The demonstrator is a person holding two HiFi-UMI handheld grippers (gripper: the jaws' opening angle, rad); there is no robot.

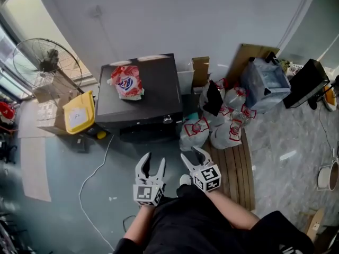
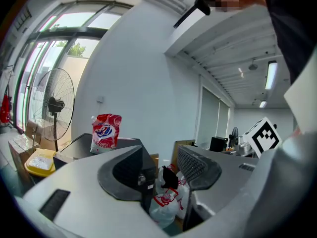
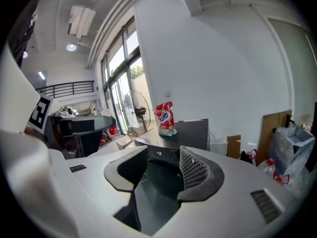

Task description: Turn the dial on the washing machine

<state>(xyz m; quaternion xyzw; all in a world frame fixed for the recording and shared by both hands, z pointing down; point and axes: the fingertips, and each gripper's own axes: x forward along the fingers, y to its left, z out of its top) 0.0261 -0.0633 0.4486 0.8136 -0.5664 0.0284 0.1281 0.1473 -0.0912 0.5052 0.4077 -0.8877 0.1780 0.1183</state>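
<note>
The dark washing machine (image 1: 145, 97) stands against the far wall, with a small silver dial (image 1: 167, 119) on its front panel. A red and white detergent bag (image 1: 127, 82) lies on its lid. My left gripper (image 1: 150, 167) and right gripper (image 1: 194, 159) hover side by side over the floor, well short of the machine, both open with nothing between their fingers. Past the open left gripper (image 2: 161, 175) I see the machine's front corner and the dial (image 2: 141, 179). Between the open jaws of the right gripper (image 3: 163, 175) the machine's control panel (image 3: 163, 154) shows.
A standing fan (image 1: 45, 62), cardboard boxes and a yellow container (image 1: 79, 112) are left of the machine. Tied plastic bags (image 1: 212, 128) crowd its right side on a wooden pallet (image 1: 235, 168). A white cable (image 1: 92, 179) trails across the floor.
</note>
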